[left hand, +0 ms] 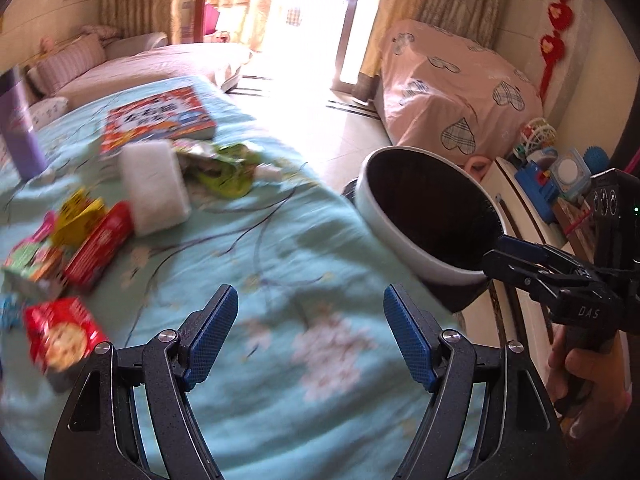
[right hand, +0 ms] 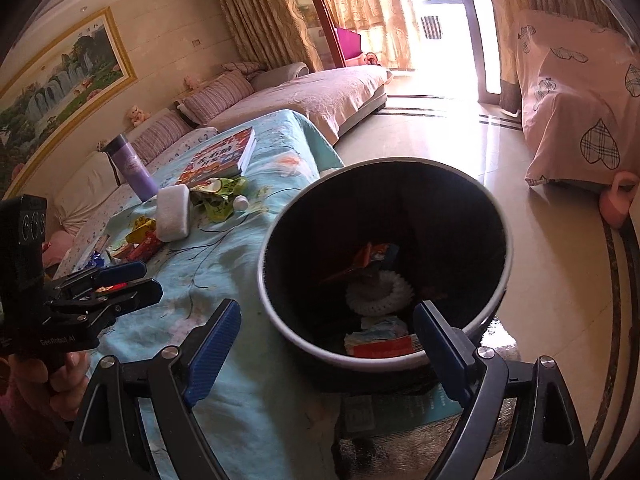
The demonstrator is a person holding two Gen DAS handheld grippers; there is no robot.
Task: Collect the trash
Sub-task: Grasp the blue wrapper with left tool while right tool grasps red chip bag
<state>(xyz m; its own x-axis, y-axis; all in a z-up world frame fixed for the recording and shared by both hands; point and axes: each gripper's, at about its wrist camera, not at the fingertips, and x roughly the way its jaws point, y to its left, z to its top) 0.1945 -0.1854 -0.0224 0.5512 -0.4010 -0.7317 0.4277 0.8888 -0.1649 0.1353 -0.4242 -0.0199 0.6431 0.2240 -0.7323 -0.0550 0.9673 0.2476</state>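
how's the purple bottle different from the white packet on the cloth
The purple bottle stands upright near the cloth's far edge; the white packet lies lower, in among the wrappers. The bottle is a tall, slim cylinder with a dark cap; the packet is a squat, rounded block, plain white. Both rest on the turquoise floral cloth, untouched by either gripper.

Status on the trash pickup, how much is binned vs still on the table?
Done: several wrappers already lie inside the bin. In hand: nothing; left gripper and right gripper both have open, empty jaws. Left: red packets, a green wrapper and more litter remain on the blue cloth.
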